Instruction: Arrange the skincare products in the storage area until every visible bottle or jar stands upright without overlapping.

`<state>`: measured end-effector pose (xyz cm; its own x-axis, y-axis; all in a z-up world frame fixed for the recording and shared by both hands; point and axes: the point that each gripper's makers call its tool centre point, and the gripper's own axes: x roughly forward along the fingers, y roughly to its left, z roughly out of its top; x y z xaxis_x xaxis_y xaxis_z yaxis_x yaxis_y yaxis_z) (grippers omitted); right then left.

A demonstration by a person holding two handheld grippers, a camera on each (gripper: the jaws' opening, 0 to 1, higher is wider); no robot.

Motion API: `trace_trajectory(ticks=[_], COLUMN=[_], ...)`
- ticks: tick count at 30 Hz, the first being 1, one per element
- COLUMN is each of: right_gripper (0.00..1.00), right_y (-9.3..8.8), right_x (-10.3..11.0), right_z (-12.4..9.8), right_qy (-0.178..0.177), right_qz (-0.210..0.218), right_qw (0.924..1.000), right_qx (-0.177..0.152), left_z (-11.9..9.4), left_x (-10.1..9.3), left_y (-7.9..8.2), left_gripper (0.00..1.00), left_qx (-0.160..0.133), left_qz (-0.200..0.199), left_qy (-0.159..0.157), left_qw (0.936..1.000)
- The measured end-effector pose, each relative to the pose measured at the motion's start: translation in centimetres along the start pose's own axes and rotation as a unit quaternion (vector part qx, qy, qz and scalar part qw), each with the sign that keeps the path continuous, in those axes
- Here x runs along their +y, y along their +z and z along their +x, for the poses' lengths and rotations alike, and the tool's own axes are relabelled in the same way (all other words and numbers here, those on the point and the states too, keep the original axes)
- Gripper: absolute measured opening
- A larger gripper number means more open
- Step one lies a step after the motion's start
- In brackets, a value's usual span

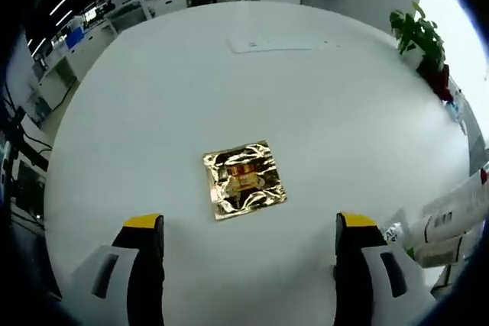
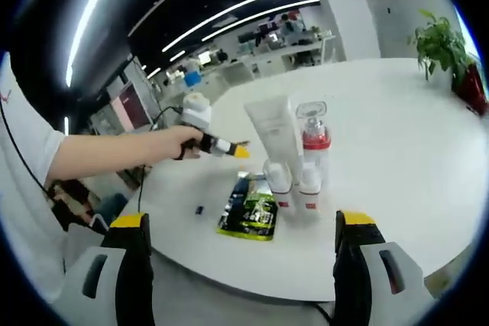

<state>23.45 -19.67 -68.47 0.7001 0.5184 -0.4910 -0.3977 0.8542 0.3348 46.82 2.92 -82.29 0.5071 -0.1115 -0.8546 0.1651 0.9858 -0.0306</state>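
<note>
White table, strip lights, plant

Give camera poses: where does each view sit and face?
Left gripper view: on the left hand-held gripper, jaws apart, looking down at a crinkled gold foil sachet on the round white table.
Right gripper view: on the right hand-held gripper, facing upright white tubes, a green sachet and the person's forearm.
Shared: table, potted plant.
</note>
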Motion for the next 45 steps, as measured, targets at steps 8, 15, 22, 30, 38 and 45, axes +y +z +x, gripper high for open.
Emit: trace_trajectory(ticks=[8, 15, 22, 30, 38, 45], right_gripper=[0.99, 0.99, 0.99, 0.99, 0.99, 0.99], right_y=[-0.1, -0.1, -0.1, 0.0, 0.0, 0.1], right_x=[0.0, -0.1, -0.3, -0.4, -0.4, -0.2], right_z=[-0.1, -0.2, -0.3, -0.3, -0.3, -0.3], right_qy=[-0.003, -0.011, -0.013, -0.016, -0.019, -0.011], right_qz=[-0.017, -0.028, -0.027, -0.030, -0.031, -0.029], right_qw=[0.9998, 0.9995, 0.9995, 0.9994, 0.9993, 0.9994], right_qx=[-0.001, -0.006, -0.009, -0.011, -0.012, -0.015], left_z=[1.2, 2.0, 2.5, 2.2, 2.0, 0.1], left_x=[0.6, 0.3, 0.8, 0.8, 0.9, 1.0], left_y=[1.1, 1.9, 2.4, 2.5, 2.5, 1.8], left_gripper=[0.77, 0.71, 0.61, 0.38, 0.36, 0.33], left_qx=[0.010, 0.007, 0.004, -0.001, -0.004, -0.010], left_qz=[-0.005, -0.006, -0.005, 0.010, 0.019, -0.002], left_qy=[0.021, 0.025, 0.030, 0.025, 0.025, 0.024], left_qw=[0.9997, 0.9996, 0.9995, 0.9996, 0.9995, 0.9997])
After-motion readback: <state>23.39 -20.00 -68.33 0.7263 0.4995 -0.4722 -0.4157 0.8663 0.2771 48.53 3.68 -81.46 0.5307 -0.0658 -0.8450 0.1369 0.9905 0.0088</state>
